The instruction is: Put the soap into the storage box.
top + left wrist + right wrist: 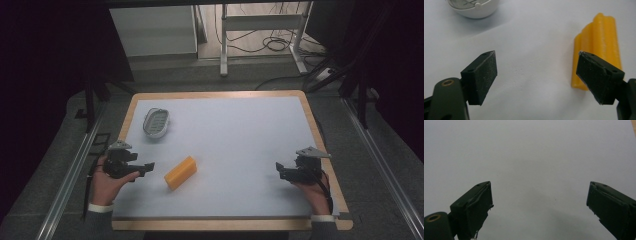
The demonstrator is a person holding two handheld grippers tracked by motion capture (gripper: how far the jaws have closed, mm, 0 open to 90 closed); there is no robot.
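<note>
Yellow ribbed block point(180, 172) lies on white worktop point(235, 150), just at 3 o'clock of left gripper point(145, 167), fingers spread, holding nothing. Right gripper point(281, 170) well apart at 3 o'clock, fingers spread, bare. White oval dish point(156, 122) at 11 o'clock of block. No readable writing.

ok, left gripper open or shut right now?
Open. In the left gripper view the left gripper has its jaws wide apart over bare mat, holding nothing; the yellow block lies beyond the right-hand jaw.

white dish point(474, 8) cut off by top edge in left gripper view.
</note>
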